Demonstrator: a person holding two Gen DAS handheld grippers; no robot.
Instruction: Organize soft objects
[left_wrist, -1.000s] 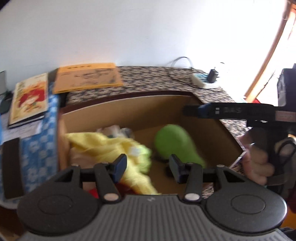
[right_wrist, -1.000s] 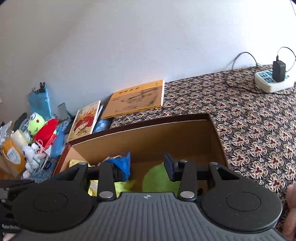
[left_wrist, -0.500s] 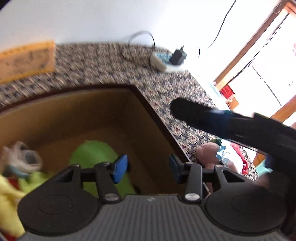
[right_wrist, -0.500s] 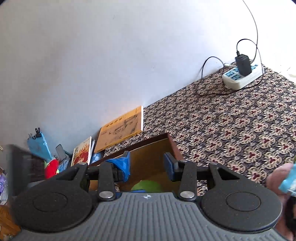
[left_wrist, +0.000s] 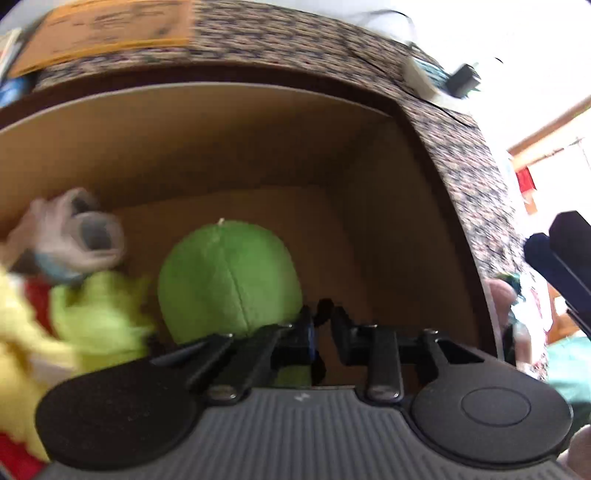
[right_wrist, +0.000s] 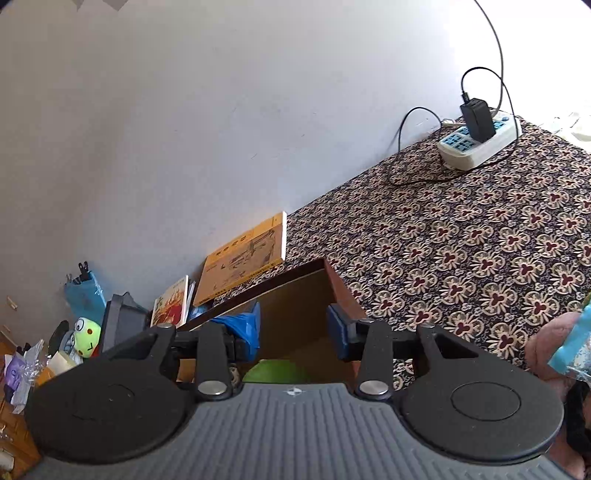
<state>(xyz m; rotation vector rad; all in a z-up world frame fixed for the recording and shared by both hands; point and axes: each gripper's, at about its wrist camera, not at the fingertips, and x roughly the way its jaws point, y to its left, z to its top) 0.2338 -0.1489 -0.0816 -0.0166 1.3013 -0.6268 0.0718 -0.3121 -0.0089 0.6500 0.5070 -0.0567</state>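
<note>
An open cardboard box (left_wrist: 369, 155) holds a round green plush (left_wrist: 229, 277), a yellow plush (left_wrist: 99, 317) and a grey-white plush (left_wrist: 74, 236) on the left. My left gripper (left_wrist: 322, 332) points down into the box just right of the green plush. Its jaws are closing to a narrow gap, and nothing is clearly between them. My right gripper (right_wrist: 293, 332) hovers over the box's right corner (right_wrist: 328, 273), open and empty, with the green plush (right_wrist: 277, 371) just showing below it. A pink plush (right_wrist: 546, 343) with light blue fabric lies on the cloth at the right.
A flowered cloth (right_wrist: 480, 240) covers the surface around the box. A power strip (right_wrist: 480, 144) with a black charger and cables sits by the wall. An orange book (right_wrist: 243, 258) and a red picture book (right_wrist: 171, 306) lie behind the box. A frog plush (right_wrist: 86, 334) sits among clutter far left.
The left gripper swung from the box's right rim back over the inside and sank closer to the green plush, its jaws narrowing. The right gripper rolled and shifted right, still open.
</note>
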